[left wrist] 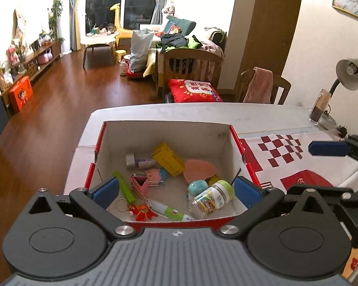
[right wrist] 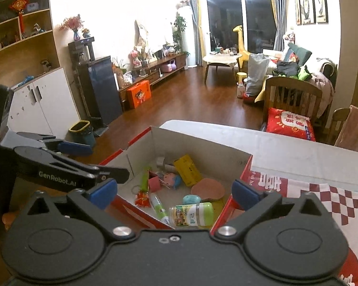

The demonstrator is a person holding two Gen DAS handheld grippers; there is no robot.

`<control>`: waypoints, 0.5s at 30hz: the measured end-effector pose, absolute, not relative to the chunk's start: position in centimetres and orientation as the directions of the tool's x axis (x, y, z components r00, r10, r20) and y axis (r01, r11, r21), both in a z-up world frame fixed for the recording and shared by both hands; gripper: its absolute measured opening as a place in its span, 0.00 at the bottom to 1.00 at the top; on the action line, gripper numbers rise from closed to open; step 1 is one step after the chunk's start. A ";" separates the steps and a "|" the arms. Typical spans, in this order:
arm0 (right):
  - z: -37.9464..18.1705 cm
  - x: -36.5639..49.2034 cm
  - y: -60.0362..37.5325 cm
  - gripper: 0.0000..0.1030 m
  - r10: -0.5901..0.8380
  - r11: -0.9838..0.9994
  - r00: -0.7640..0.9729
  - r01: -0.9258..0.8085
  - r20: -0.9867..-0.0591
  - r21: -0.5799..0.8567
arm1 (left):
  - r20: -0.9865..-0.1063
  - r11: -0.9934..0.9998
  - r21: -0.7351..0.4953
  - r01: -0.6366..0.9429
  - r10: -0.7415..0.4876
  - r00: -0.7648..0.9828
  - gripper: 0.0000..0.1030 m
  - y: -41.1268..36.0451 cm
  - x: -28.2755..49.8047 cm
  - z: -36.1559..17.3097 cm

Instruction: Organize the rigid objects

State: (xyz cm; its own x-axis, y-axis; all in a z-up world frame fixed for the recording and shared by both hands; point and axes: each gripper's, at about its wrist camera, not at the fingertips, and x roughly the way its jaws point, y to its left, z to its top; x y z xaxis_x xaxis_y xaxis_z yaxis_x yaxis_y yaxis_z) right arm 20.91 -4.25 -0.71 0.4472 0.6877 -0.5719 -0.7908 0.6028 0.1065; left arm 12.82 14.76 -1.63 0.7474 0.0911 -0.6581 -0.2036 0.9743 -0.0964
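Rigid objects fill the box (left wrist: 169,131); left gripper (left wrist: 176,189) and right gripper (right wrist: 174,191) hover, jaws wide and empty. Likely next: choosing the near jar (left wrist: 212,199).

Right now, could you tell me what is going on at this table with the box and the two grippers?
A person holds two grippers over an open cardboard box on the table. The left gripper and right gripper are both open and empty. Small items already lie inside the box: a yellow carton, a clear jar with a green lid, a pink heart-shaped piece and a red keychain charm.
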 end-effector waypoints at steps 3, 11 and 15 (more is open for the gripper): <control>-0.6 20.5 -4.7 1.00 0.692 0.602 0.452 -0.791 -0.562 0.105 | -0.649 0.975 -0.072 -0.208 0.112 0.752 1.00 14.0 12.1 -1.4; -0.5 19.8 -5.8 1.00 0.704 0.606 0.452 -0.784 -0.548 0.132 | -0.653 0.969 -0.072 -0.234 0.132 0.746 1.00 13.3 10.7 -1.5; -0.7 19.5 -6.2 1.00 0.707 0.607 0.443 -0.781 -0.551 0.151 | -0.645 0.964 -0.056 -0.260 0.164 0.746 1.00 13.2 10.3 -1.5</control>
